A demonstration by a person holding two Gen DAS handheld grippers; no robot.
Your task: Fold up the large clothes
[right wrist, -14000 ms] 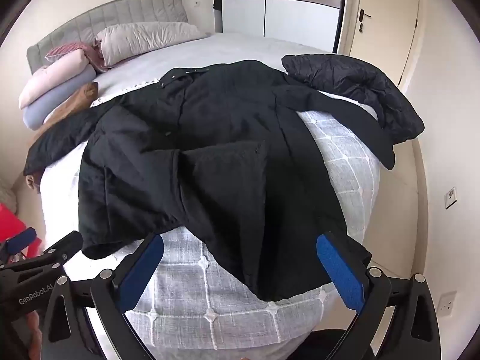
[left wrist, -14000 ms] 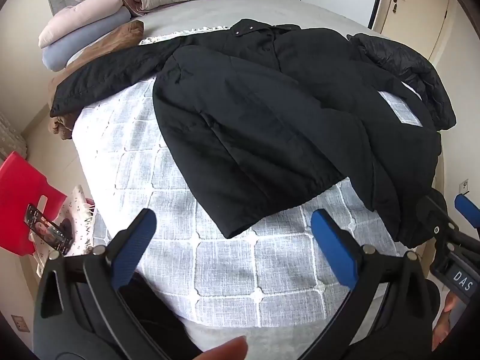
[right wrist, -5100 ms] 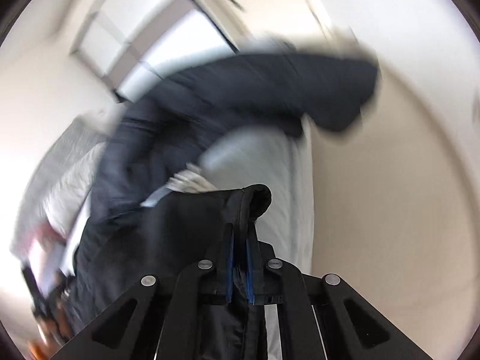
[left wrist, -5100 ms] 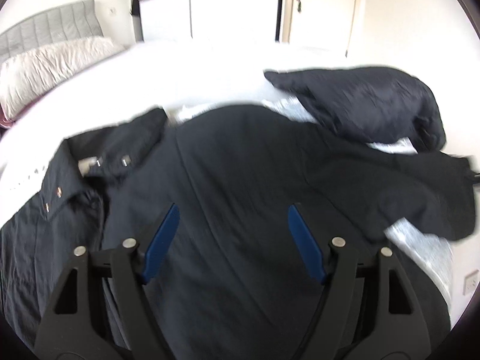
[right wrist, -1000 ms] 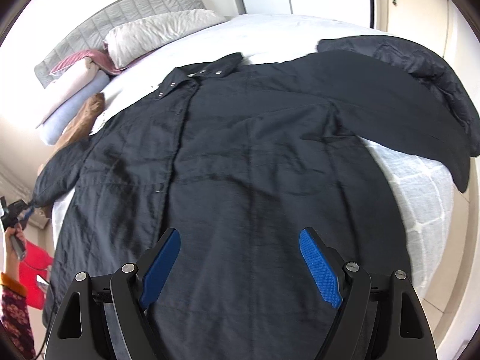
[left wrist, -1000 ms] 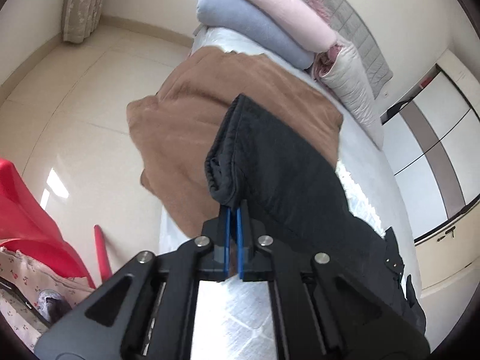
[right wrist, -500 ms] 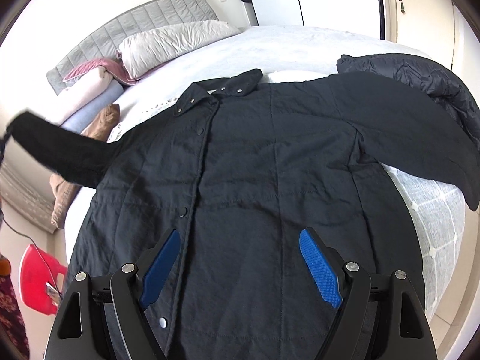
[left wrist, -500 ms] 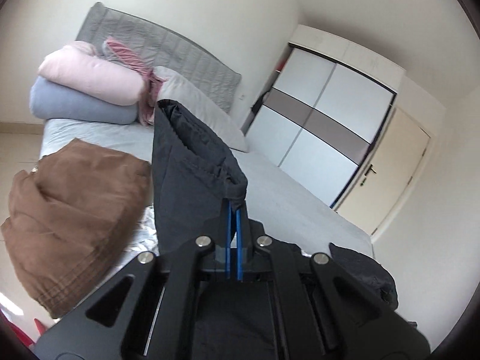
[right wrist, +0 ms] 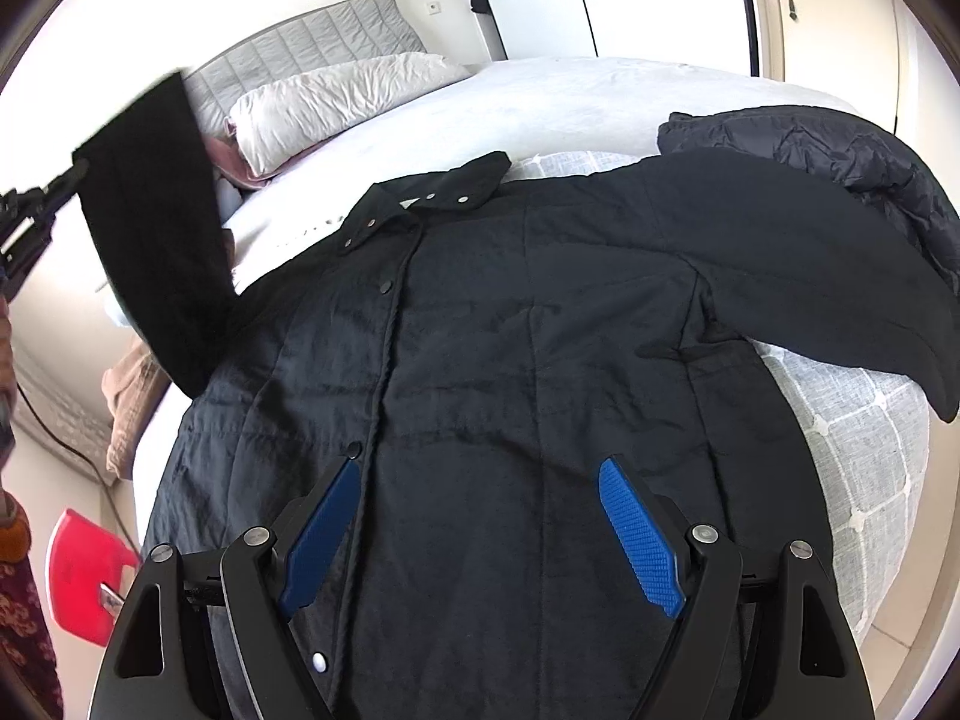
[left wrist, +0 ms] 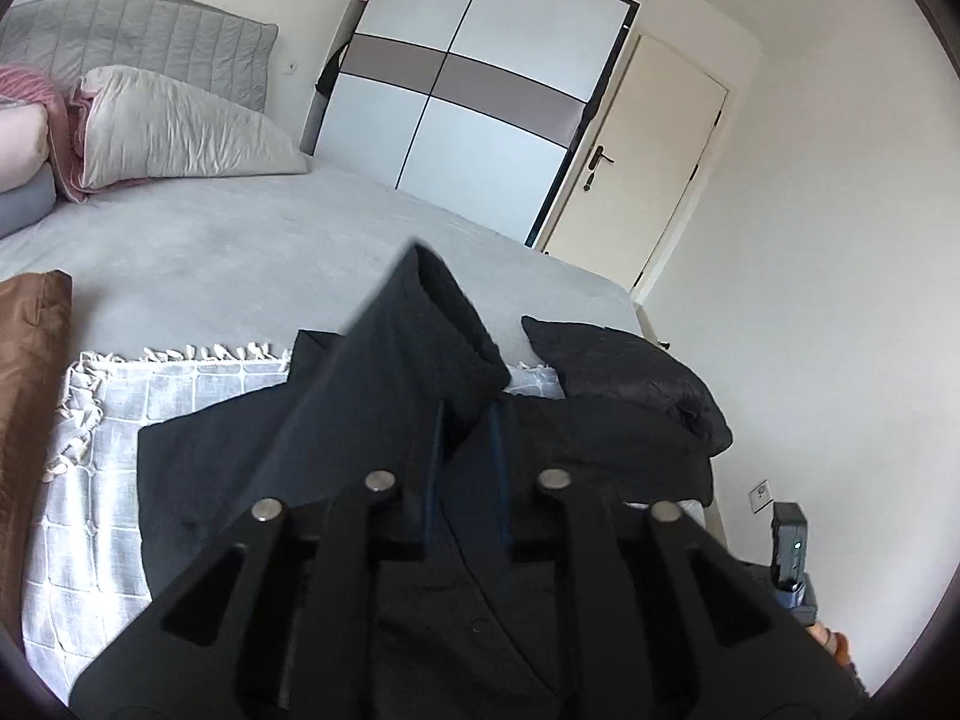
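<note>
Since a second ago, left gripper (left wrist: 465, 468) has swung the sleeve (right wrist: 153, 252) up off the brown blanket (left wrist: 27, 396) toward the coat (right wrist: 540, 360) body. Its fingers stand narrow, cuff pinched between them. Sleeve runs from upper left of the right view down to the shoulder at mid-left. Right gripper (right wrist: 480, 534) hangs wide, holding nothing, over the lower front. Coat lies flat on the bed (right wrist: 600, 90), collar toward the pillow (right wrist: 336, 96), long axis bottom to top of frame. Left is nearer; likely lays sleeve across the chest.
</note>
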